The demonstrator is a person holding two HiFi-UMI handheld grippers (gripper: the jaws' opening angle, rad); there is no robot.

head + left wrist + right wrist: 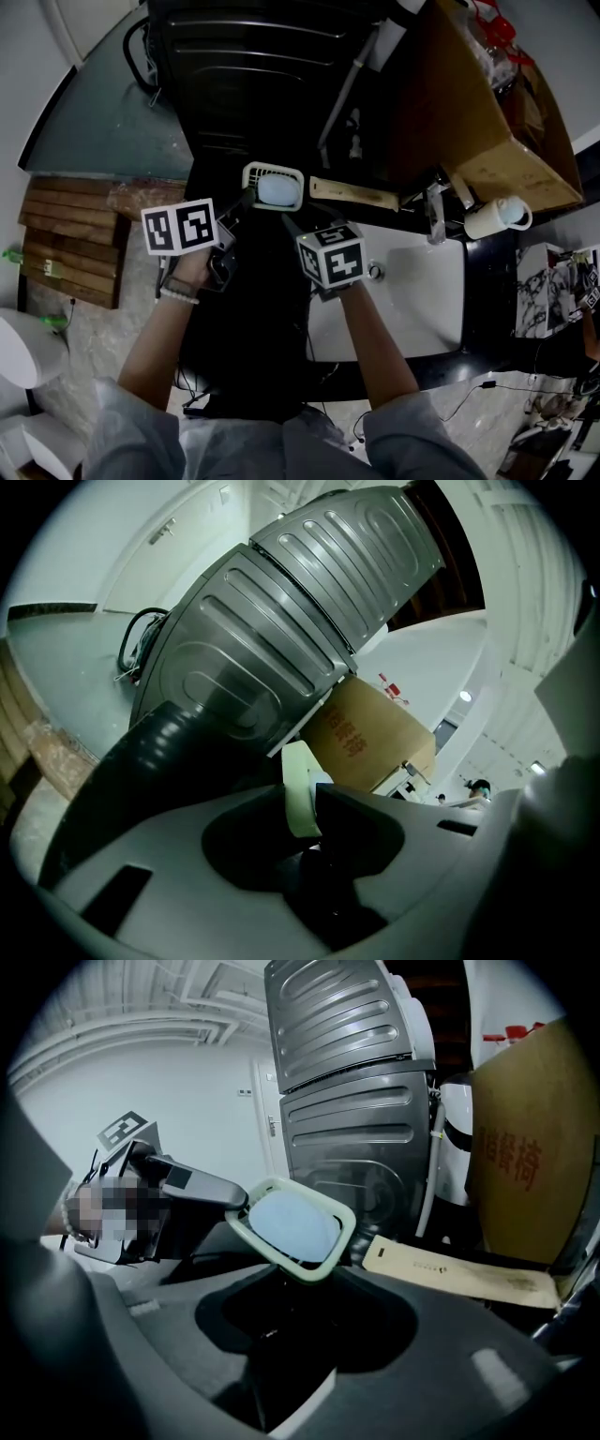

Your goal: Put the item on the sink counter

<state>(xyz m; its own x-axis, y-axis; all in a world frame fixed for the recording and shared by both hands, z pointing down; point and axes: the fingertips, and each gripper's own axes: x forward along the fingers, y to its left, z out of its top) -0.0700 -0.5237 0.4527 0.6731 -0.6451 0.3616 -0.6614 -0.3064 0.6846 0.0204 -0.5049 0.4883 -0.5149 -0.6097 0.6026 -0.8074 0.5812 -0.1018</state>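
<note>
The soap dish (274, 186), pale green rim with a bluish bar in it, hangs in the air between the two tongs, above the dark ground left of the sink (412, 281) and not yet on the counter (489, 281). The left gripper (246, 199) comes in from the side and has the dish's edge pinched between its jaws, so the dish stands tilted, its face turned towards the right gripper (289, 221). That one sits just under the lower rim. The rim dips into its mouth, but the hollow is so dark that I cannot tell whether its jaws bite or only wait there, perhaps to steady the load.

The way right looks hemmed. A faucet (436, 217) and a mug (495, 217) stand at the basin's back edge, a cardboard box (487, 103) looms behind them, and a flat pale carton (354, 194) lies near the dish. The washing machine (262, 66) blocks the far side. The bare black strip beyond the basin looks the freest landing.
</note>
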